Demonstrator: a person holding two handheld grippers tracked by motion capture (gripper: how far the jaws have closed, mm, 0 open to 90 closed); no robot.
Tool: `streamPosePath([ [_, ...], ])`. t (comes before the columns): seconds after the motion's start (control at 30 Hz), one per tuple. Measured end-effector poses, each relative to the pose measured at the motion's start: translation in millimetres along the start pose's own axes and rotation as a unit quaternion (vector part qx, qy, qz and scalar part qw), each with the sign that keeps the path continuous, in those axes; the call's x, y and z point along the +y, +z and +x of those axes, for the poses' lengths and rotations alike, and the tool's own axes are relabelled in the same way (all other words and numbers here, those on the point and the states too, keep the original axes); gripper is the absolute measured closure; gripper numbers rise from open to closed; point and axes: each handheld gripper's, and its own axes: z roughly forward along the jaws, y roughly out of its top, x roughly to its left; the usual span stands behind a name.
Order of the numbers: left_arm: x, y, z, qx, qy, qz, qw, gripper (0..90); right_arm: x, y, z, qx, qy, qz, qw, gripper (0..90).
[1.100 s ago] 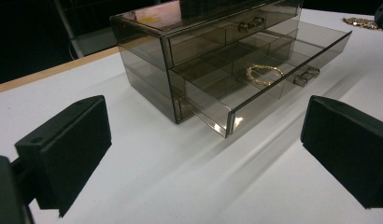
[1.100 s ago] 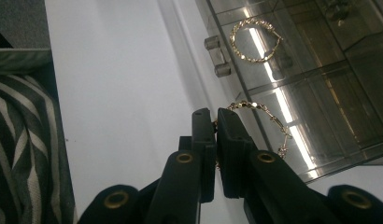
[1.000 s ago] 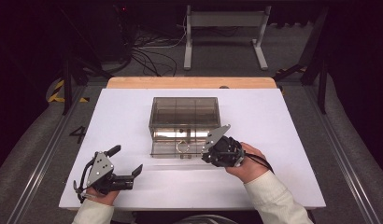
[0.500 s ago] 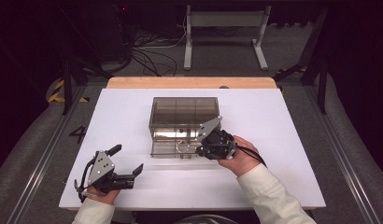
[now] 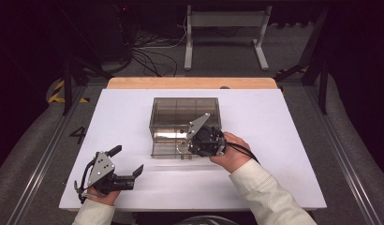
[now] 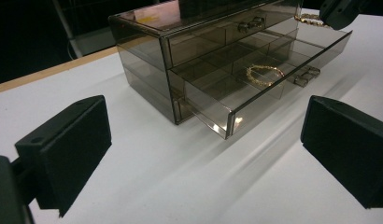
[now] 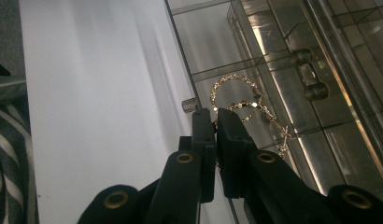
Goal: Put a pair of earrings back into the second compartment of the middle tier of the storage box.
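The right gripper [image 5: 189,143] is clamped on a thin gold chain bracelet [image 7: 245,105], which hangs above the pulled-out lower drawer [image 6: 255,88] of a smoked transparent plastic drawer box [image 5: 185,112] at mid-table. A second gold bracelet [image 6: 264,74] lies in one drawer compartment. The left gripper [image 5: 127,164] rests on the white table [image 5: 284,140], jaws wide apart and empty, well apart from the box.
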Motion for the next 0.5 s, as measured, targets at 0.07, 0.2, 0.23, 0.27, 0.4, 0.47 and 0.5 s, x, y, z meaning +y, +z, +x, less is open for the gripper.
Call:
streamPosePath([
  [0.07, 0.0, -0.5, 0.1, 0.000, -0.002, 0.000, 1.0000, 2.7, 1.3, 1.5, -1.3, 0.000, 0.003, 0.002, 1.0000, 86.6],
  [0.2, 0.1, -0.3, 0.3, 0.000, 0.000, 0.000, 1.0000, 2.7, 4.1, 4.3, -3.2, -0.001, 0.000, 0.004, 1.0000, 86.6],
  [0.23, 0.1, -0.2, 0.2, -0.001, 0.000, 0.000, 1.0000, 2.7, 4.9, 5.0, -3.3, 0.000, 0.001, 0.005, 1.0000, 86.6],
  [0.27, 0.1, 0.0, 0.1, -0.001, -0.001, 0.000, 1.0000, 2.7, 5.8, 6.1, -3.6, 0.000, 0.001, 0.005, 1.0000, 86.6],
  [0.4, 0.0, -0.1, 0.7, -0.002, 0.001, 0.002, 1.0000, 2.7, 8.8, 10.2, -4.2, 0.000, 0.005, 0.008, 1.0000, 86.6],
  [0.47, 0.0, -0.1, 0.7, -0.001, 0.002, 0.002, 1.0000, 2.7, 9.9, 11.9, -5.0, 0.000, 0.006, 0.010, 0.9999, 86.5],
  [0.5, 0.0, -0.1, 0.7, -0.001, 0.002, 0.002, 1.0000, 2.7, 10.4, 12.7, -5.3, 0.001, 0.007, 0.010, 0.9999, 86.6],
])
